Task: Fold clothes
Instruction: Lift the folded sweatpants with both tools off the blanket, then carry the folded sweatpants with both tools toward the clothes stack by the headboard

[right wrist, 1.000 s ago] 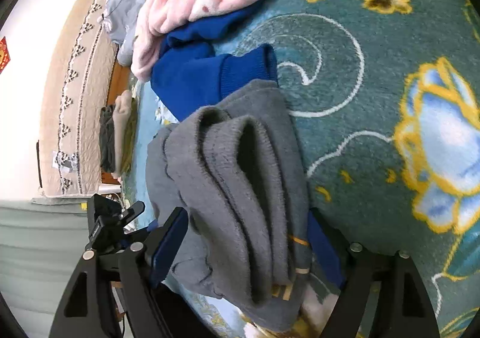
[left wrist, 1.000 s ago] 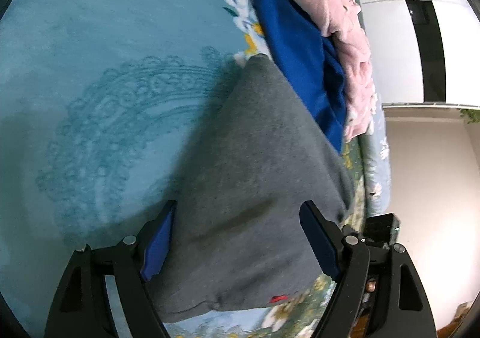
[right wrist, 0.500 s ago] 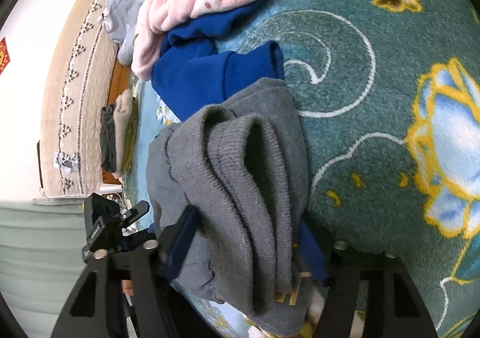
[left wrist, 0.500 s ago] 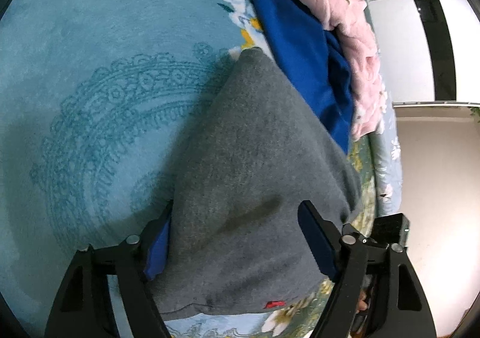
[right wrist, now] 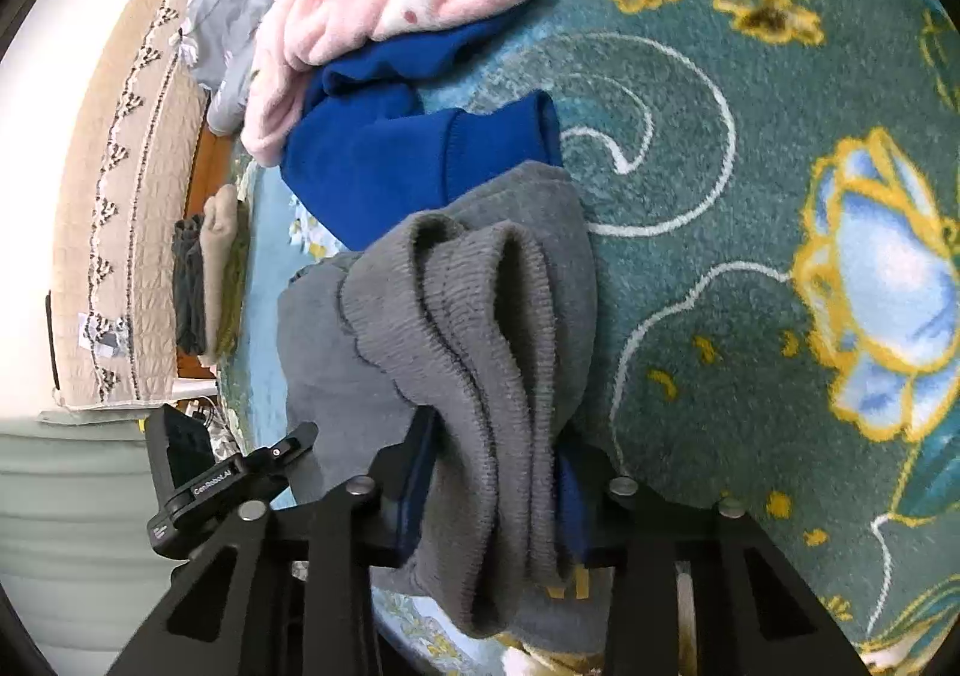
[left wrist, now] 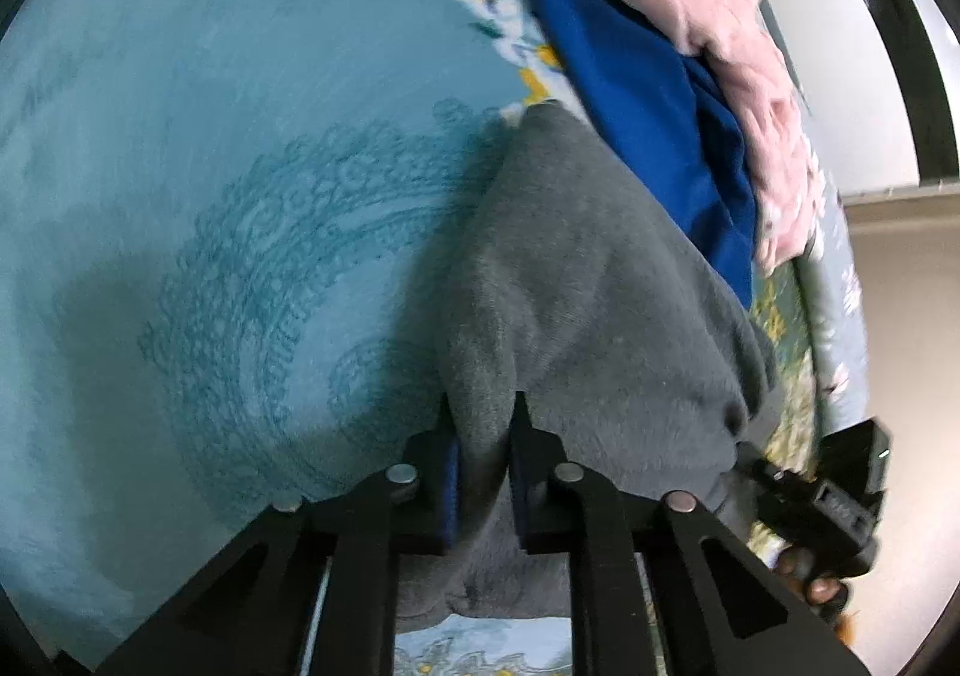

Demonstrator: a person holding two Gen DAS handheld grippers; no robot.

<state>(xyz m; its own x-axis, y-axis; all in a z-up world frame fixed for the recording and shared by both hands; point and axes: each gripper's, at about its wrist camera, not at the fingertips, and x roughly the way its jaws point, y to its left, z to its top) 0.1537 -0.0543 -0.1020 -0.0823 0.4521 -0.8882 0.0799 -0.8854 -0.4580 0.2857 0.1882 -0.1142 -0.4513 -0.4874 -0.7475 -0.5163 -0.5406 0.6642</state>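
Both tools have closed since the earlier frames: left tool point(left wrist: 485, 466) and right tool point(right wrist: 495, 487) pinch the grey sweater point(left wrist: 600, 286), bunched directly ahead. Soft, limp knit; grip edges.

We can't see the grey garment point(left wrist: 588, 304) edge inside the left gripper point(left wrist: 485, 436), pads cover it; its lower part is cut off by the frame bottom. Teal blanket point(left wrist: 210, 135) pattern is motion-blurred. In the right wrist view a yellow tag point(right wrist: 564, 586) is unreadable, half hidden by grey folds; folded stack point(right wrist: 204, 280) by the bed is too small to identify
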